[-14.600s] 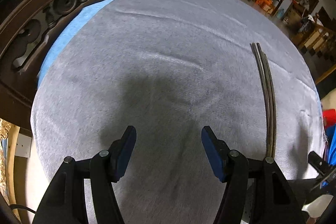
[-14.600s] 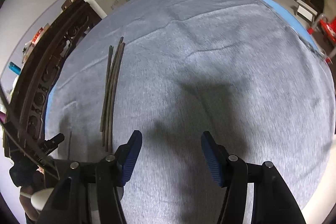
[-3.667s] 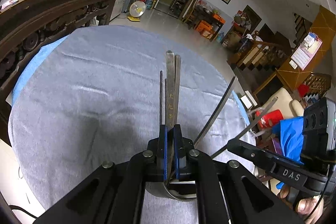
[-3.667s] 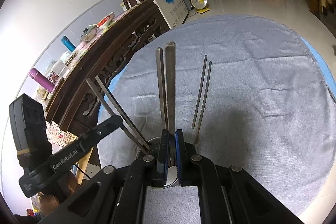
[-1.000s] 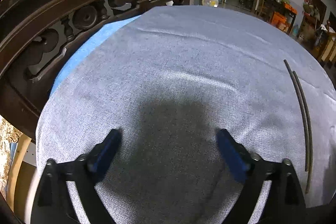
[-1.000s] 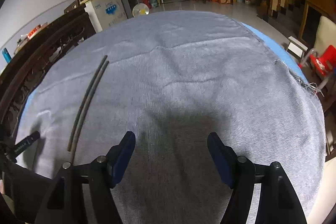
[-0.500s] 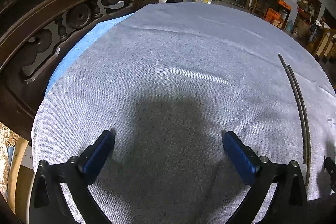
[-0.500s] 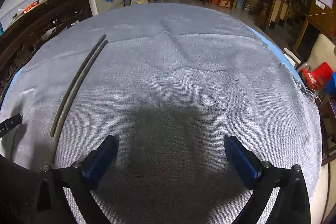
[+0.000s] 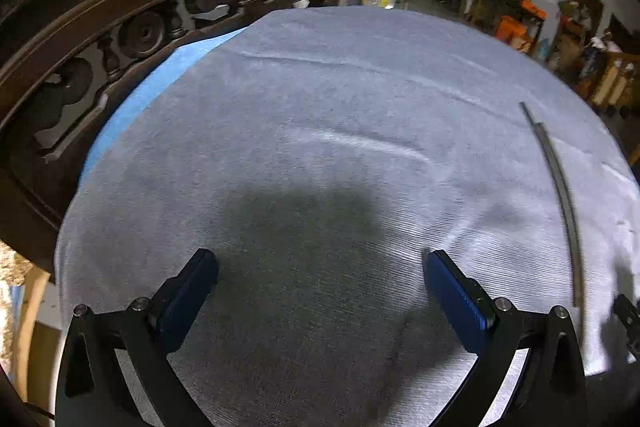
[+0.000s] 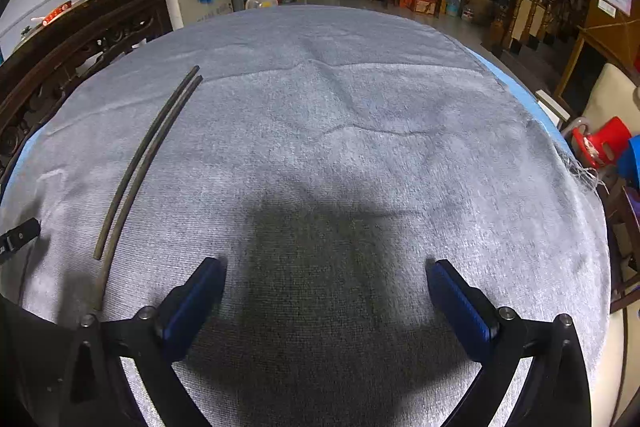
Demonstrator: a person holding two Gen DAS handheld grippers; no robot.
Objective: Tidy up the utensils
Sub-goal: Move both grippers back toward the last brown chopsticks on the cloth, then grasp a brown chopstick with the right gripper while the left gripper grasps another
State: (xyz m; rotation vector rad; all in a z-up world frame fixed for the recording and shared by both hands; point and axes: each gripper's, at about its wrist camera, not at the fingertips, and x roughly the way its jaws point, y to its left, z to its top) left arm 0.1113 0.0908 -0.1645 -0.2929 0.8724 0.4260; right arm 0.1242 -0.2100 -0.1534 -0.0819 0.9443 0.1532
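Left gripper (image 9: 320, 287): fingers spread wide, empty, wider than a second ago. Right gripper (image 10: 326, 291): same, wide apart, nothing held. Both hover low over grey woven cloth on round desk (image 10: 360, 147).

Pair of dark slim chopsticks (image 10: 146, 155) lies flat on cloth, side by side, touching or nearly, between the two grippers; seen at right edge in left view (image 9: 560, 187).

Change: four sticks lay here earlier, then each gripper clamped a pair; now only two remain. Judgement: one pair left to collect.
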